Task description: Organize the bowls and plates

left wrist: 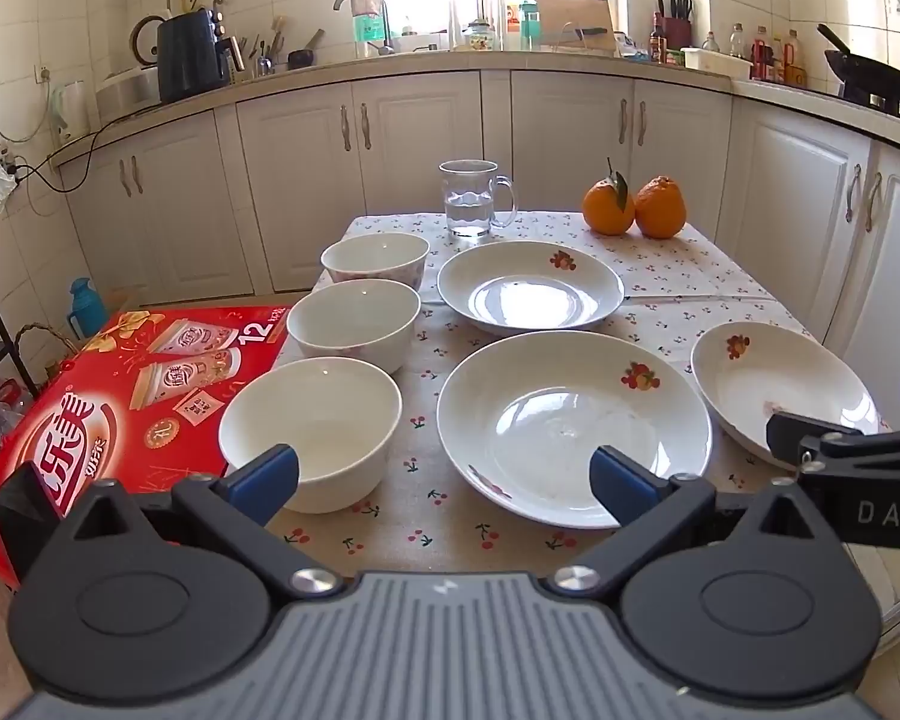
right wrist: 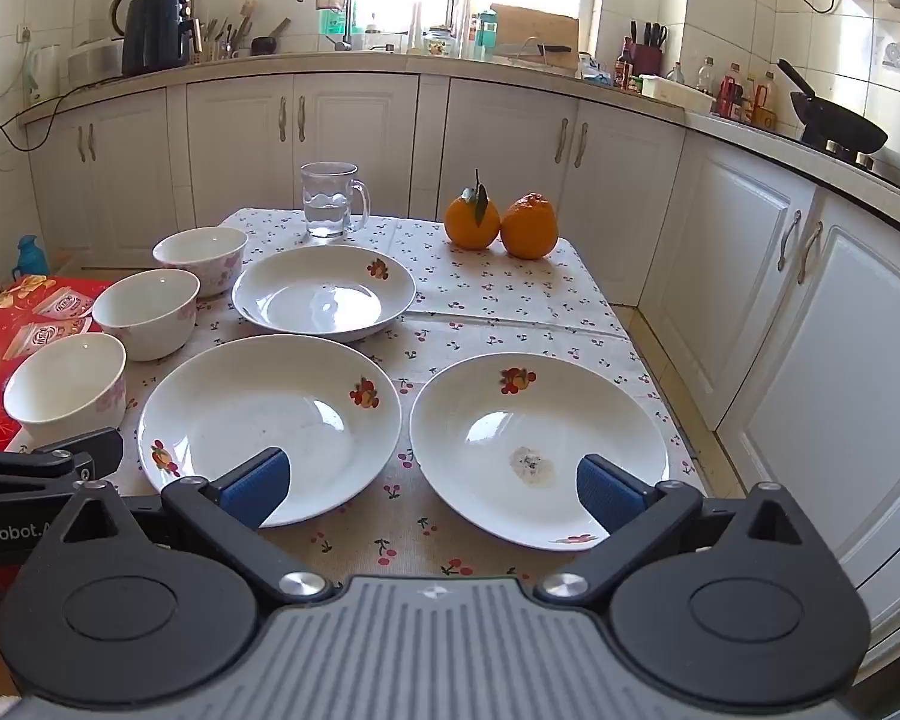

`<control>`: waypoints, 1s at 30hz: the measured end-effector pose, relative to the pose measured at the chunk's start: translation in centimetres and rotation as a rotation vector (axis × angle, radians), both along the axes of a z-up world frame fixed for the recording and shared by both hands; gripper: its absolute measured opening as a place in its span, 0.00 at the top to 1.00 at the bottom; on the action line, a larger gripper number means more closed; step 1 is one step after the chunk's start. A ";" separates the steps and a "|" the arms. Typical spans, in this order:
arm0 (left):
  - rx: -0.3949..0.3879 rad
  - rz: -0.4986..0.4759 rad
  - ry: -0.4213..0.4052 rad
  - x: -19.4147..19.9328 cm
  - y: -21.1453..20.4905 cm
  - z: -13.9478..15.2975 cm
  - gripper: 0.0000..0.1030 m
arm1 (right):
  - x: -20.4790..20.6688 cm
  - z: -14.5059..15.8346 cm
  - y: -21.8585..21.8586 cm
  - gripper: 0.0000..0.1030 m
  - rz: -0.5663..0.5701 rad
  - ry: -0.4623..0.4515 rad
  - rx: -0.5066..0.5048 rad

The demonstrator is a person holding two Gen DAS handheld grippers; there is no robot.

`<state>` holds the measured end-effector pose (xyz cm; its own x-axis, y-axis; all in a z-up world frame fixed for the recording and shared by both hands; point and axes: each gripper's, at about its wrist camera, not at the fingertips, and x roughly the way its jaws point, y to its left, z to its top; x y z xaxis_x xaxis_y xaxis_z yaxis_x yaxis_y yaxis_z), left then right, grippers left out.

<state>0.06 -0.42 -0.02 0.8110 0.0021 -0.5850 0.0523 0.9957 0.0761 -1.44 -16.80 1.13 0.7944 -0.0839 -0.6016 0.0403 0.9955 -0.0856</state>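
Three white bowls stand in a column on the table's left: near bowl point(left wrist: 312, 429) point(right wrist: 66, 390), middle bowl point(left wrist: 354, 321) point(right wrist: 147, 312), far bowl point(left wrist: 375, 258) point(right wrist: 201, 258). Three white fruit-print plates lie flat: far plate point(left wrist: 531, 285) point(right wrist: 324, 291), near-centre plate point(left wrist: 573, 426) point(right wrist: 270, 426), right plate point(left wrist: 783, 390) point(right wrist: 540, 447) with a small smudge. My left gripper point(left wrist: 444, 480) is open and empty, hovering before the near bowl and centre plate. My right gripper point(right wrist: 432, 489) is open and empty, hovering over the near edges of the centre and right plates.
A glass mug of water point(left wrist: 471, 198) point(right wrist: 330, 198) and two oranges point(left wrist: 633, 207) point(right wrist: 501, 225) stand at the table's far end. A red carton point(left wrist: 120, 408) lies beside the table's left edge. White cabinets point(right wrist: 810, 300) run behind and right.
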 end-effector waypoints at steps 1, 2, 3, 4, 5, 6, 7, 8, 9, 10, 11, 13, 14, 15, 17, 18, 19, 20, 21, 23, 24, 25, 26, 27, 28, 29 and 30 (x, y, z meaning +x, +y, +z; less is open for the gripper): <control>0.001 0.001 -0.001 0.0 -0.1 0.0 0.01 | 0.0 0.0 0.0 0.00 0.000 -0.001 0.000; -0.004 -0.001 0.001 -0.1 0.2 0.1 0.01 | 0.0 0.0 0.0 0.00 0.000 0.000 0.000; -0.005 -0.001 0.000 -0.1 0.3 0.1 0.01 | 0.0 0.0 0.0 0.00 0.000 -0.001 -0.001; -0.005 -0.001 0.000 -0.1 0.2 0.1 0.01 | 0.0 0.0 0.0 0.00 0.000 -0.001 -0.001; -0.006 -0.001 0.001 -0.1 0.3 0.1 0.01 | 0.0 0.0 0.0 0.00 0.000 -0.001 -0.001; -0.006 0.000 0.000 -0.1 0.3 0.1 0.01 | 0.0 0.0 0.0 0.00 -0.001 -0.001 -0.001; -0.006 0.000 0.000 -0.1 0.3 0.1 0.01 | 0.0 0.0 0.0 0.00 0.000 -0.001 -0.002; -0.006 -0.001 0.001 -0.1 0.3 0.1 0.01 | 0.0 0.0 0.0 0.00 0.000 -0.001 -0.002; -0.006 -0.001 0.001 -0.1 0.3 0.1 0.01 | 0.0 0.0 0.0 0.00 0.000 -0.001 -0.002; -0.006 0.000 0.000 -0.1 0.3 0.1 0.01 | 0.0 0.0 0.0 0.00 0.000 -0.001 -0.002; -0.007 -0.001 0.001 -0.1 0.3 0.1 0.01 | 0.0 0.1 0.0 0.00 -0.001 -0.001 -0.002; -0.006 -0.001 0.000 -0.1 0.3 0.1 0.01 | -0.1 0.0 0.0 0.00 0.000 -0.001 -0.003; -0.006 -0.001 0.000 -0.1 0.3 0.1 0.01 | -0.1 0.0 0.0 0.00 0.000 -0.002 -0.003; -0.006 0.000 0.001 0.0 0.3 0.1 0.01 | -0.1 0.0 0.0 0.00 0.000 -0.001 -0.003; -0.006 -0.001 0.001 -0.1 0.3 0.1 0.01 | -0.1 0.0 0.0 0.00 0.000 -0.001 -0.003; -0.008 0.000 0.001 -0.1 0.4 0.1 0.01 | -0.1 0.0 0.0 0.00 0.000 -0.001 -0.003; -0.007 0.000 0.001 -0.1 0.4 0.1 0.01 | -0.1 0.0 0.1 0.00 0.000 -0.002 -0.003; -0.007 0.000 0.002 -0.1 0.3 0.1 0.01 | -0.1 0.0 0.1 0.00 0.000 -0.001 -0.004; -0.007 0.000 0.001 0.0 0.3 0.1 0.01 | -0.1 0.0 0.1 0.00 0.000 -0.002 -0.004; -0.007 0.000 0.001 0.0 0.3 0.1 0.01 | -0.1 0.0 0.1 0.00 0.000 -0.001 -0.004; -0.007 0.000 0.001 0.0 0.4 0.1 0.01 | 0.0 0.0 0.0 0.00 0.000 -0.001 -0.004; -0.008 0.000 0.001 0.0 0.4 0.1 0.01 | 0.0 0.0 0.1 0.00 0.000 -0.001 -0.004; -0.008 0.000 0.002 0.0 0.4 0.1 0.01 | 0.0 0.0 0.1 0.00 0.000 -0.002 -0.004; -0.007 0.000 0.002 0.0 0.4 0.1 0.01 | 0.0 0.0 0.1 0.00 0.000 -0.002 -0.004; -0.008 0.000 0.003 0.0 0.4 0.1 0.01 | 0.0 0.0 0.1 0.00 0.000 -0.002 -0.005; -0.008 0.001 0.004 0.0 0.4 0.1 0.01 | 0.0 0.0 0.1 0.00 0.000 -0.001 -0.005; -0.008 0.001 0.004 0.0 0.4 0.1 0.01 | 0.0 0.0 0.1 0.00 -0.001 -0.001 -0.005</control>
<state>0.03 -0.05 0.07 0.8089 -0.0019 -0.5879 0.0516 0.9964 0.0679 -1.47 -16.75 1.13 0.7947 -0.0872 -0.6008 0.0410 0.9951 -0.0902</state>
